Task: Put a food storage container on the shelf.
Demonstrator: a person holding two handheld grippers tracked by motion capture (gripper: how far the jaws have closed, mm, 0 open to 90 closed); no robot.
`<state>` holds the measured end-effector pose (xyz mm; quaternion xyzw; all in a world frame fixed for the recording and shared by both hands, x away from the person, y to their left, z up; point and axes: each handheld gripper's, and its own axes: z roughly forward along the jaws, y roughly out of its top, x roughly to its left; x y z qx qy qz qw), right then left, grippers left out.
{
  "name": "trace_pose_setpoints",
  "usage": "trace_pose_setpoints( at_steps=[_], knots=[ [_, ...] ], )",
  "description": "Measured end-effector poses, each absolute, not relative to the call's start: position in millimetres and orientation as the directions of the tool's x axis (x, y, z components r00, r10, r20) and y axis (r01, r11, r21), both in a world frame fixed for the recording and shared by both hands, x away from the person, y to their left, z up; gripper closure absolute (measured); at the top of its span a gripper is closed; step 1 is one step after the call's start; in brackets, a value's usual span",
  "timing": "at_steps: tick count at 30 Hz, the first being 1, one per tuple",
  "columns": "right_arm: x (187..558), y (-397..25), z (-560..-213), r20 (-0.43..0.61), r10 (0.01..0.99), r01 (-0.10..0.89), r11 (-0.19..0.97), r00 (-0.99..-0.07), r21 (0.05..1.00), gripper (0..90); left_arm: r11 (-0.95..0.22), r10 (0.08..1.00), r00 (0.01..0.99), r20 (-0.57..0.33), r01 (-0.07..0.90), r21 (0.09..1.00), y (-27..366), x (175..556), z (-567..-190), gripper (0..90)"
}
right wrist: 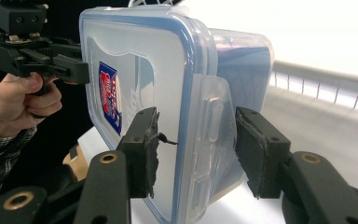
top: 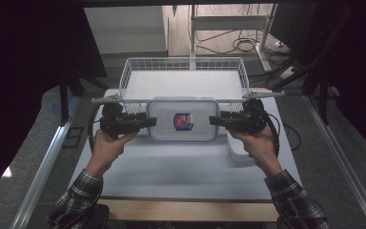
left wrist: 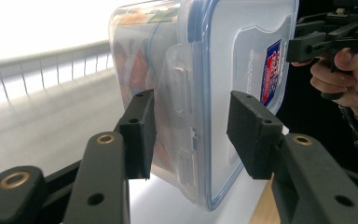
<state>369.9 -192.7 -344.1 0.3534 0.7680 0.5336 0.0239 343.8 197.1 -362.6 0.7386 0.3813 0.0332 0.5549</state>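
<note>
1. Plaid sleeves are coming in from the near edge of the white desk (top: 171, 176), each hand holding a gripper level, one at either end of a box.
2. The left gripper (top: 145, 122) is straddling the box's left end latch, fingers (left wrist: 140, 133) spread with gaps showing; the right gripper (top: 217, 120) is doing likewise at the right end.
3. The clear plastic box (top: 182, 119), blue-rimmed, is lying between them, long axis running left to right, equally close to both.
4. A wire basket (top: 183, 64) is sitting just behind it.
</note>
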Motion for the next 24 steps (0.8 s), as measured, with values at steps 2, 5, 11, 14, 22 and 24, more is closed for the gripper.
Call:
trace_pose_setpoints(
  at_steps=[2, 5, 11, 14, 22, 24],
  knots=[
    [374.6, -192.3, -336.0, 0.329, 0.569, 0.505, 0.179, -0.753, 0.845, 50.9, -0.089, 0.603, 0.708, -0.369, 0.519, 0.85, 197.2, 347.8, -355.2, 52.9],
    [379.0, -191.7, -328.4, 0.325, 0.57, 0.499, 0.176, -0.754, 0.849, 50.8, -0.088, 0.603, 0.711, -0.363, 0.511, 0.855, 197.5, 352.1, -348.3, 52.9],
    [394.6, -188.6, -307.3, 0.311, 0.574, 0.479, 0.166, -0.758, 0.862, 50.6, -0.077, 0.603, 0.713, -0.357, 0.498, 0.864, 200.4, 366.9, -331.1, 52.9],
    [402.7, -187.3, -300.2, 0.309, 0.574, 0.474, 0.161, -0.758, 0.865, 50.5, -0.077, 0.605, 0.713, -0.355, 0.495, 0.865, 202.2, 377.9, -320.7, 52.9],
    [425.7, -183.7, -284.6, 0.316, 0.585, 0.472, 0.132, -0.747, 0.872, 50.0, -0.046, 0.604, 0.703, -0.375, 0.501, 0.864, 204.4, 400.3, -310.7, 52.9],
    [431.6, -183.1, -282.1, 0.313, 0.589, 0.469, 0.13, -0.745, 0.874, 49.9, -0.036, 0.602, 0.699, -0.386, 0.507, 0.861, 205.1, 406.3, -310.8, 52.8]
  ],
)
